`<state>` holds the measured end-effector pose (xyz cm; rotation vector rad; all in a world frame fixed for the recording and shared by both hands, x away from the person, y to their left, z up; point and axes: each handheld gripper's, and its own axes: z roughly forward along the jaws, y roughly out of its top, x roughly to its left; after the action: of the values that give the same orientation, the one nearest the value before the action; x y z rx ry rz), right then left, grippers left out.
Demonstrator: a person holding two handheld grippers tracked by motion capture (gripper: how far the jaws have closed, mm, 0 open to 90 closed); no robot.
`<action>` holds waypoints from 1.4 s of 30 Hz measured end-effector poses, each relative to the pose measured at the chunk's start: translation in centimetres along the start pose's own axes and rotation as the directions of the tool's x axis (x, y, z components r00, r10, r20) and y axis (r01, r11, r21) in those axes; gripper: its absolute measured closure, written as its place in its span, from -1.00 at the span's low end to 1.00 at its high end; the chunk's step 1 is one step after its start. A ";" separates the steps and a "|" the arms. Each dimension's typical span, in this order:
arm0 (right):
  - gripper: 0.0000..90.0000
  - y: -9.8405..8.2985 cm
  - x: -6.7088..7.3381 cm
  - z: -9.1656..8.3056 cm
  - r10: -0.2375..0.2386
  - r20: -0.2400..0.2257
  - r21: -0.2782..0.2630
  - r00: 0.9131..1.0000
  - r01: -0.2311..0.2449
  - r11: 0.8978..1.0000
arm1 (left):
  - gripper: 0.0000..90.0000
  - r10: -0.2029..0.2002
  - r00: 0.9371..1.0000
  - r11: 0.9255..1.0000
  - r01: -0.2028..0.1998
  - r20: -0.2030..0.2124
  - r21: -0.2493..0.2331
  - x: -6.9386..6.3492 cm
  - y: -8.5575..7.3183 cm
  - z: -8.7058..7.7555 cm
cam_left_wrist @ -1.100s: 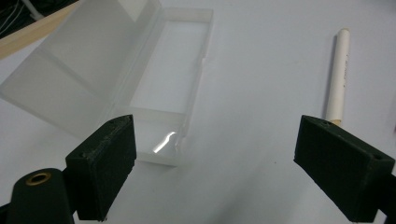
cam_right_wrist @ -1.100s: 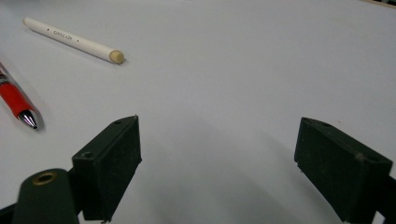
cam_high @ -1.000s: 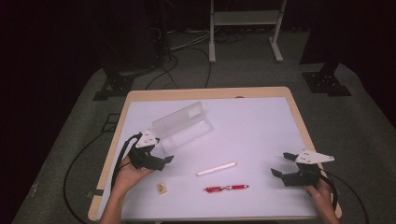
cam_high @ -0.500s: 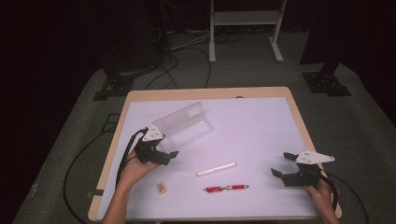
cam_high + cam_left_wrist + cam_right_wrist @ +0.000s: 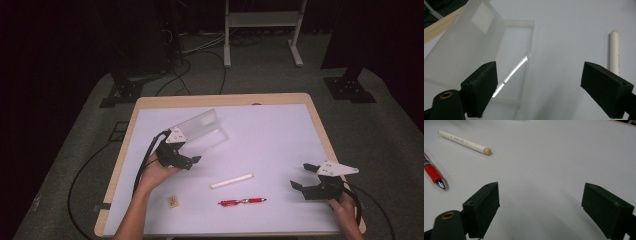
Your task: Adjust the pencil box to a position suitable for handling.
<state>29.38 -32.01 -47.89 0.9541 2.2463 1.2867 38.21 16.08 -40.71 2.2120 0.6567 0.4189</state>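
Note:
A clear plastic pencil case (image 5: 200,127) lies open at the table's back left, its lid (image 5: 461,47) raised beside the tray (image 5: 514,60). My left gripper (image 5: 192,163) hangs open just in front of the case; in the left gripper view the gripper (image 5: 539,75) holds nothing, its left jaw over the tray's near end. A white pencil (image 5: 231,181) (image 5: 614,50) (image 5: 464,142) and a red pen (image 5: 242,201) (image 5: 432,173) lie mid-table. My right gripper (image 5: 299,176) (image 5: 540,195) stands open and empty at the front right, over bare table.
A small tan eraser (image 5: 173,201) lies near the front left. The table (image 5: 280,130) has a white top with a wooden rim. Cables trail from both grippers over the table's edges. Beyond the table are stand bases and cables on a grey floor.
My left gripper has moved forward and to the right, up to the open case. The right gripper, pen and pencil have stayed put.

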 end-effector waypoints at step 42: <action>-0.69 0.0 0.1 0.0 -0.011 -0.005 0.001 1.000 0.011 1.000 | 0.17 -0.020 1.000 0.994 0.018 0.019 0.105 2.0 0.1 6.6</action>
<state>29.33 -31.97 -47.88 0.9394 2.2532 1.2843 43.09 13.31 -44.76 2.3046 0.7030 0.3600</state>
